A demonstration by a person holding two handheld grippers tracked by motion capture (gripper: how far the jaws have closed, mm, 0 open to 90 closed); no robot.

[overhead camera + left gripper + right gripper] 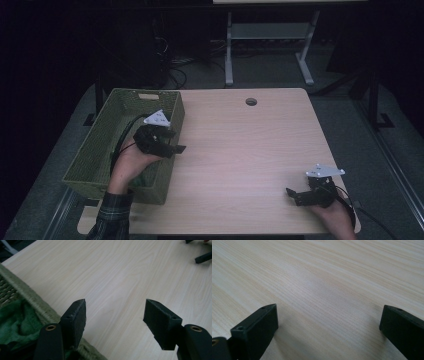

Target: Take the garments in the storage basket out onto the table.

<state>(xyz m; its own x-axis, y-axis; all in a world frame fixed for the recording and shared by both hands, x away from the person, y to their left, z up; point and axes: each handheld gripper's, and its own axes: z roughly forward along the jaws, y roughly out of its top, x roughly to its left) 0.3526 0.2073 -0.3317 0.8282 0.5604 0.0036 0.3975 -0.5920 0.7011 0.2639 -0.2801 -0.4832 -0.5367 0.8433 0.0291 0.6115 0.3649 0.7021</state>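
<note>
Wooden table (240, 150) | your left gripper (172, 145) gapes empty over basket (100, 145) rim | your right gripper (295, 195) wide, empty

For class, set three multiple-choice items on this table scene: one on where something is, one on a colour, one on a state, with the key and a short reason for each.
1. Where does the basket stand?
A. at the table's left edge
B. at the table's right edge
C. on the floor

2. What colour is the cloth in the basket?
A. red
B. green
C. white

3. How do the jaws of the left gripper stand?
A. shut on the cloth
B. shut on the basket's rim
C. apart, nothing between them

Key: 1 A, the high view shows it on the table at the left. 2 B, the left gripper view shows green fabric. 3 C, bare wood shows between them.
</note>
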